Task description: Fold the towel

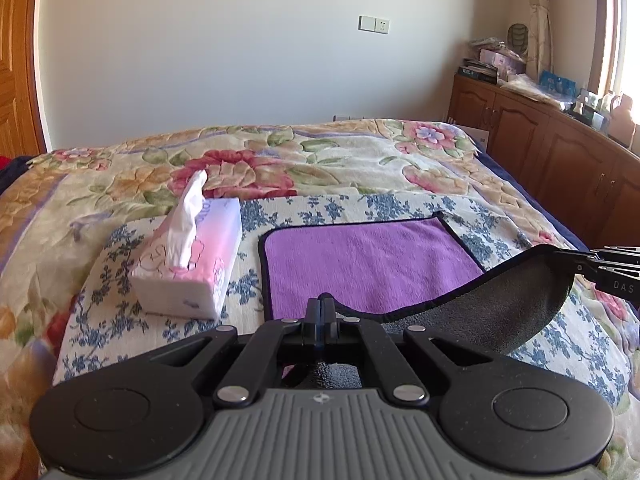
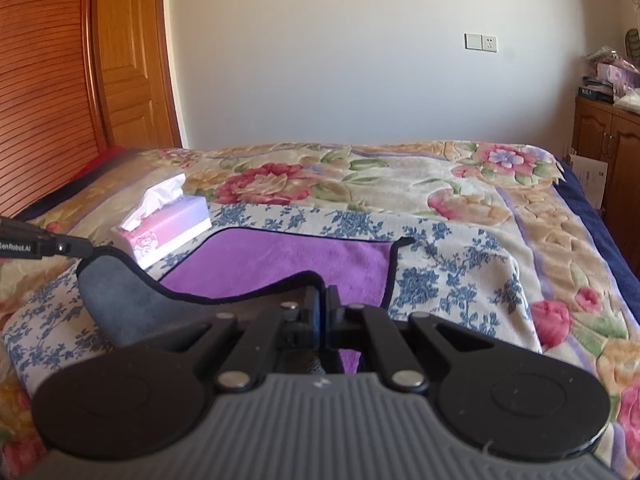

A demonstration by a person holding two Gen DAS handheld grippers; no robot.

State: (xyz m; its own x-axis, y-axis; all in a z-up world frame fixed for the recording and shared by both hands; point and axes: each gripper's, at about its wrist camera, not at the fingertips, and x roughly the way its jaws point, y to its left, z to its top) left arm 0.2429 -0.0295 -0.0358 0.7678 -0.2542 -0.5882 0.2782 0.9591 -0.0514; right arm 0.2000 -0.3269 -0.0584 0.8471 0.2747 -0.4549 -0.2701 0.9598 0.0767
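Observation:
A purple towel [image 1: 360,264] with a black hem and a grey underside lies on a blue-flowered cloth [image 1: 100,320] on the bed. My left gripper [image 1: 320,308] is shut on the towel's near left corner and holds it up. My right gripper [image 2: 323,300] is shut on the near right corner, also lifted. The near edge hangs between them, grey side [image 1: 500,312] up. The right gripper's fingers [image 1: 600,264] show at the right of the left wrist view. The left gripper's fingers [image 2: 60,246] show at the left of the right wrist view. The towel [image 2: 288,264] shows purple there too.
A pink and white tissue box [image 1: 192,264] stands just left of the towel, also in the right wrist view [image 2: 164,232]. A flowered blanket [image 1: 320,160] covers the bed. Wooden cabinets [image 1: 560,140] line the right wall. A wooden door [image 2: 128,60] is at the far left.

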